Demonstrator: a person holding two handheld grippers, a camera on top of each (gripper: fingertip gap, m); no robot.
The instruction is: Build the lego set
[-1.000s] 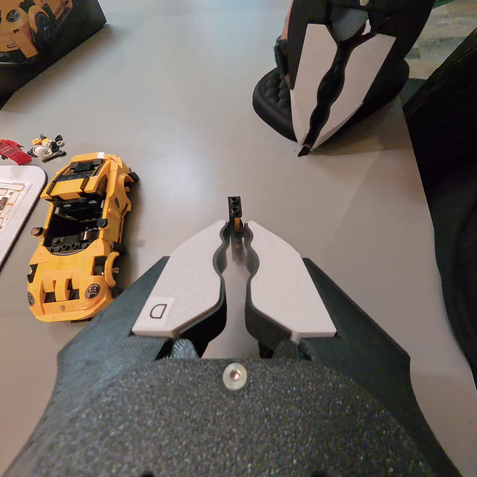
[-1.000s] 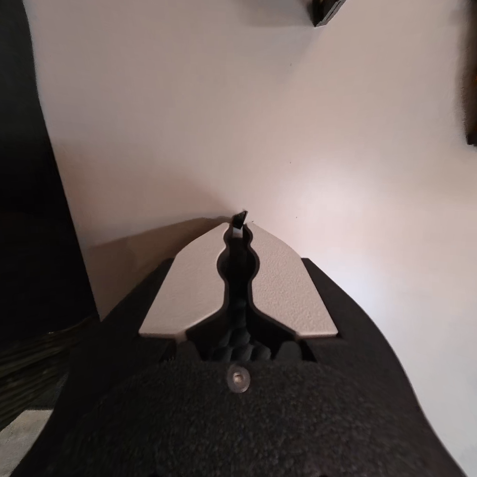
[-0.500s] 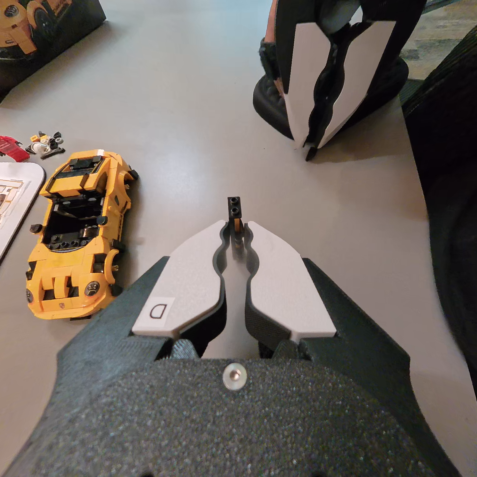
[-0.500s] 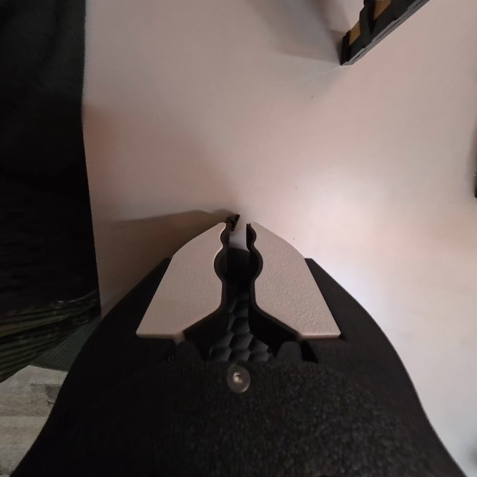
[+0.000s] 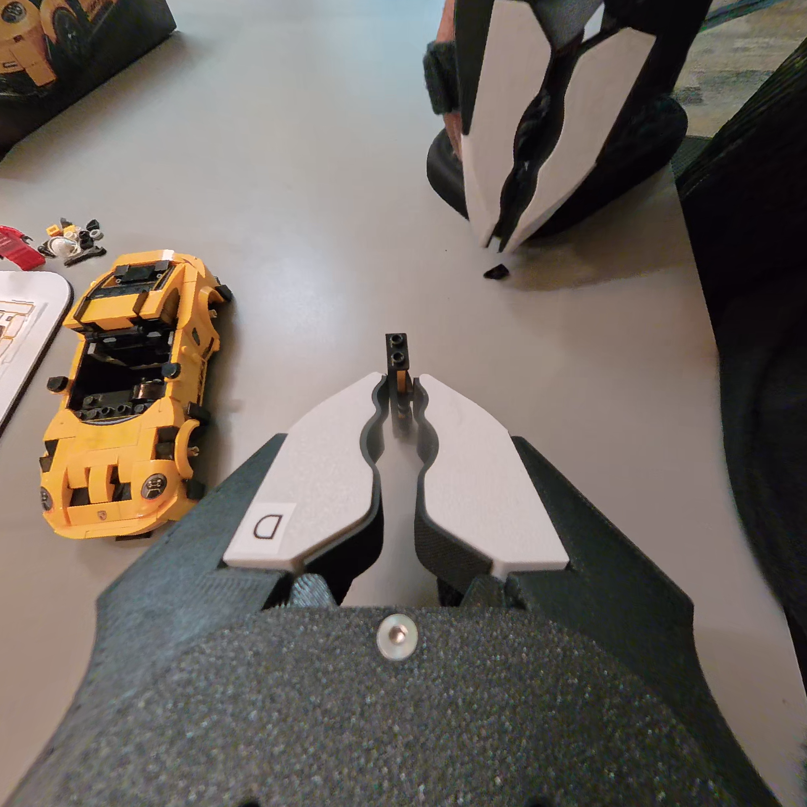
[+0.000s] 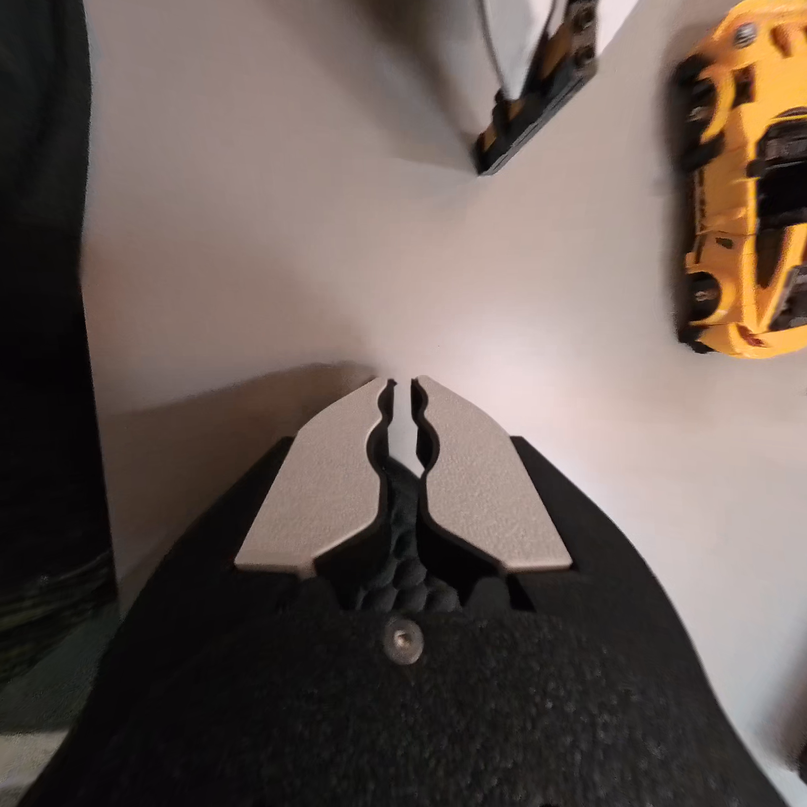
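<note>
The grey tabletop carries everything. At its far left corner stands a dark box printed with a yellow car. The yellow lego car lies on the left side of the tabletop with its roof off and its black interior showing; in the right wrist view it shows blurred at the right edge. Beside it, at the left edge, sits a white sheet with a dark rim, and beyond that a small heap of loose pieces next to a red part.

The left claw is clamped on a slim black and yellow lego assembly that stands up past its tips. The right claw hangs tips-down at the far right, slightly apart and holding nothing. Just below those tips a tiny black piece lies on the tabletop, apart from them.
</note>
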